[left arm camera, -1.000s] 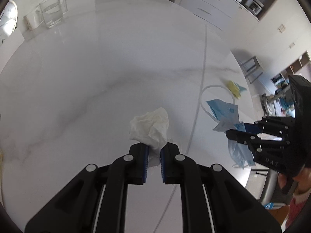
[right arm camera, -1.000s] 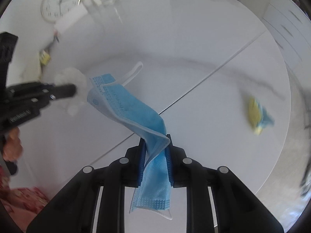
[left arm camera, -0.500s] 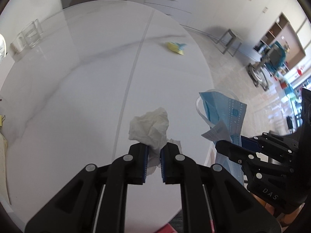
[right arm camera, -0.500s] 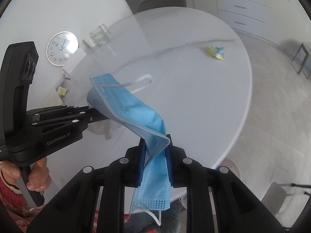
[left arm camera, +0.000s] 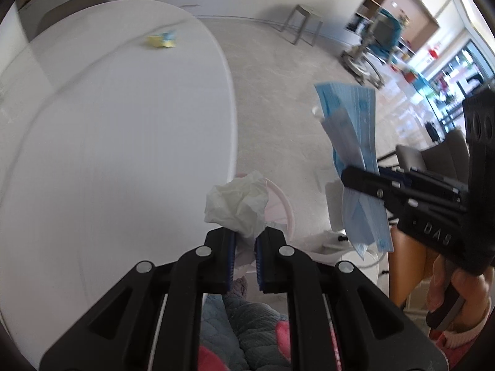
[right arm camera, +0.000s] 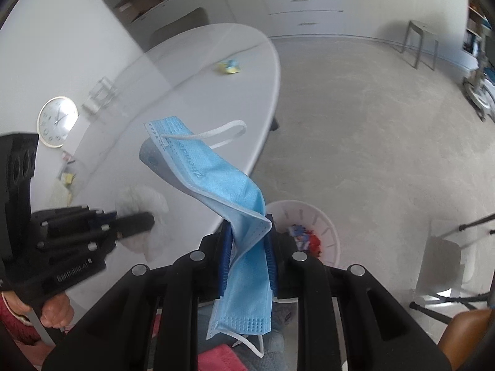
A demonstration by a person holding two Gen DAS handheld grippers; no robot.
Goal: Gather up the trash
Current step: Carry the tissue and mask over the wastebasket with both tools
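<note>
My left gripper [left arm camera: 245, 238] is shut on a crumpled white tissue [left arm camera: 236, 204] and holds it over the table's near edge, above a pale pink bin [left arm camera: 280, 208]. My right gripper [right arm camera: 247, 241] is shut on a blue face mask [right arm camera: 216, 182] that hangs through the jaws. In the right wrist view the bin [right arm camera: 312, 216] stands on the floor just beyond the gripper, with colourful scraps inside. The mask [left arm camera: 355, 142] and right gripper [left arm camera: 365, 182] also show at the right of the left wrist view. A yellow and blue wrapper [left arm camera: 162, 39] lies on the far part of the table.
The white oval table [right arm camera: 191, 71] stands at the left, with a glass holder [right arm camera: 100, 92] and a wall clock [right arm camera: 57, 121] beyond it. A stool [right arm camera: 420, 41] stands far across the grey floor. A brown chair [left arm camera: 405, 262] is at the right.
Both grippers have swung right, off the tabletop toward its edge, each still holding its item. The bin on the floor has come into view beneath them.
</note>
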